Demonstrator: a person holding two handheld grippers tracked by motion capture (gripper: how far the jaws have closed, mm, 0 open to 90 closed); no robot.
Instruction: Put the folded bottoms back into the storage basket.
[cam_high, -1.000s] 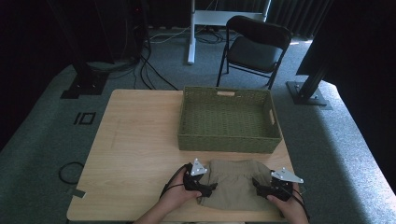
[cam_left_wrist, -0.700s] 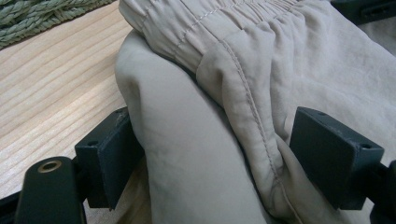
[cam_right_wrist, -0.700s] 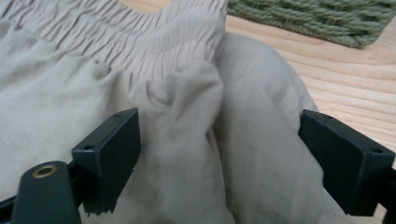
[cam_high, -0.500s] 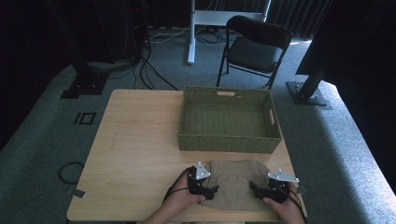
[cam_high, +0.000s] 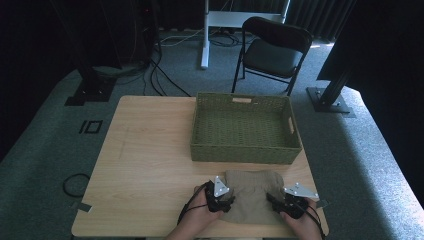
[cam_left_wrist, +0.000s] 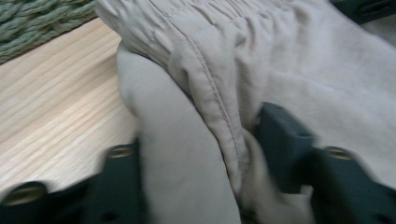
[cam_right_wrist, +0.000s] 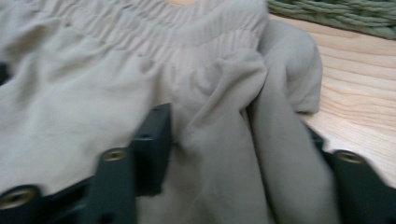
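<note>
A beige garment (cam_high: 252, 197) with an elastic waistband lies folded near the table's front edge, just in front of the green woven basket (cam_high: 245, 150). My left gripper (cam_high: 225, 201) is at its left side and my right gripper (cam_high: 278, 202) at its right side. In the left gripper view, a raised fold of the garment (cam_left_wrist: 196, 116) is bunched between the two jaws of my left gripper (cam_left_wrist: 201, 154). In the right gripper view, wrinkled folds of the garment (cam_right_wrist: 224, 93) fill the gap of my right gripper (cam_right_wrist: 238, 140) and touch both jaws.
The light wooden table (cam_high: 145, 170) has bare room to the left of the garment and basket. The basket is empty and stands at the back centre-right. A black folding chair (cam_high: 272, 50) and stand legs are on the carpet beyond the table.
Both grippers have slid a little toward the table's front edge along the garment's sides. The garment's far edge stays where it was.
</note>
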